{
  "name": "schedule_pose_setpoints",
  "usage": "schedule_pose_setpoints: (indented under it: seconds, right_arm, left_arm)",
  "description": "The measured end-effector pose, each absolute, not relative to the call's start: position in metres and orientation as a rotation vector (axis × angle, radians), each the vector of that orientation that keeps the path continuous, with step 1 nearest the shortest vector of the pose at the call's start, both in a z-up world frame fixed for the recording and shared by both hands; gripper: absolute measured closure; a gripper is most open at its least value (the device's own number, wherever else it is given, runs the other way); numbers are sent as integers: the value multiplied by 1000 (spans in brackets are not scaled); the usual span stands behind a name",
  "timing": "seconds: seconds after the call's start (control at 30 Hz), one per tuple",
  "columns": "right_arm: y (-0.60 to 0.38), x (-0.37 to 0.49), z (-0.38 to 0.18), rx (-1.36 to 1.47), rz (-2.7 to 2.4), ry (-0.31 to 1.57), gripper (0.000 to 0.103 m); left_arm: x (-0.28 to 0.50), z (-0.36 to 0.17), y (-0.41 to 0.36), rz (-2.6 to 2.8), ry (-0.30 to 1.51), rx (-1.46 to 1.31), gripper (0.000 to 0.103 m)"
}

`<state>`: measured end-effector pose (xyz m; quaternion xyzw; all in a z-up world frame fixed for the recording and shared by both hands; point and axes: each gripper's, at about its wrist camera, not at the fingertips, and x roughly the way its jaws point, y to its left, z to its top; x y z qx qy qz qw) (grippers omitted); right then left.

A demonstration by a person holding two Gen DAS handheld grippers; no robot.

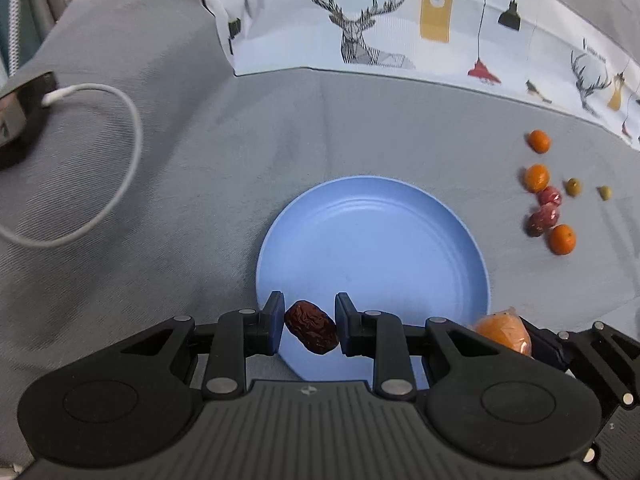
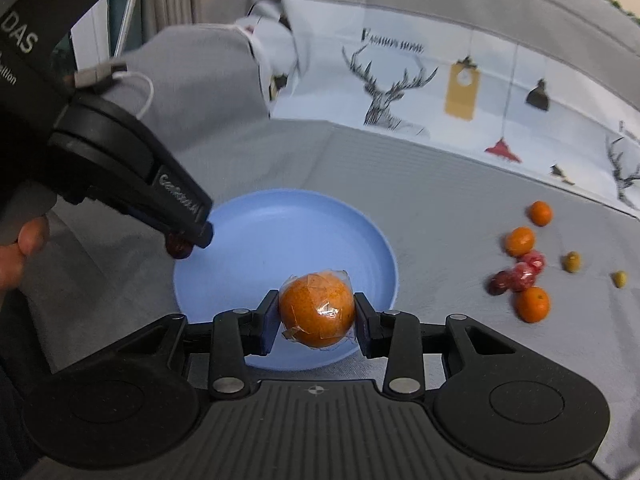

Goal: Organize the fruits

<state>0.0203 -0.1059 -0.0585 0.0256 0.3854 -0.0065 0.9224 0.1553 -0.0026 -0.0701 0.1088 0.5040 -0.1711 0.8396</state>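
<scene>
Two handheld grippers hover over the near edge of a round blue plate that lies on a grey cloth. The left gripper has its blue-padded jaws closed narrowly on a wrinkled dark red date, which hangs over the plate's near left rim. The right gripper has its jaws set wider, clamped on a plastic-wrapped orange, which is held above the near part of the plate. In the right wrist view the left gripper reaches in from the left, the date showing as a dark lump under its tip at the plate's left rim. In the left wrist view the wrapped orange peeks in at the near right, just beside the plate's rim. The plate itself holds no fruit. To the right of the plate, well apart from it, loose fruit lies on the cloth: three small oranges, one far, one in the middle and one near, with two wrapped red fruits bunched between the middle and near oranges, touching each other. Two small green fruits sit further right, a little apart. At the far left a white cable loops across the cloth. Along the far side lies a white fabric printed with stags and hanging lamps.
</scene>
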Motion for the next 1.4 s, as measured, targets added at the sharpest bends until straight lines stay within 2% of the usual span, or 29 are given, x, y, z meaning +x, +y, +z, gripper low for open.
schedule_pose_setpoints:
  seconds: [0.17, 0.2, 0.23, 0.27, 0.3, 0.33, 0.4, 0.73, 0.97, 1.03, 1.07, 1.4]
  right_arm:
    - [-114, 38, -72, 43, 2, 821, 63]
    - [-116, 41, -74, 46, 4, 829, 63]
    - [-118, 45, -76, 54, 14, 839, 62]
    - [-119, 48, -76, 63, 26, 845, 62]
    - [-120, 50, -75, 64, 32, 845, 53]
    - [-120, 51, -73, 57, 30, 842, 37]
    - [-120, 46, -65, 38, 25, 824, 23]
    - [-105, -55, -16, 45, 14, 829, 10]
    - [-99, -118, 26, 36, -99, 687, 7]
    - [-100, -132, 36, 42, -121, 635, 0]
    - [-100, -138, 40, 48, -132, 612, 1]
    - [-93, -172, 59, 30, -142, 507, 1]
  left_arm:
    - [165, -88, -10, -357, 1079, 267, 72]
    - [166, -90, -10, -355, 1075, 268, 69]
    - [167, -90, -11, -361, 1067, 269, 50]
    - [167, -89, -11, -363, 1059, 268, 20]
    - [167, -87, -11, -356, 1045, 265, 8]
    - [164, -83, -10, -342, 1020, 257, 1]
    - [157, -73, -7, -335, 974, 257, 0]
    - [82, -31, 31, -356, 982, 281, 0]
    - [53, 27, 40, -341, 831, 295, 0]
    - [43, 41, 36, -350, 792, 292, 0]
    - [36, 47, 34, -361, 773, 295, 0]
    - [-24, 60, 29, -397, 700, 371, 0]
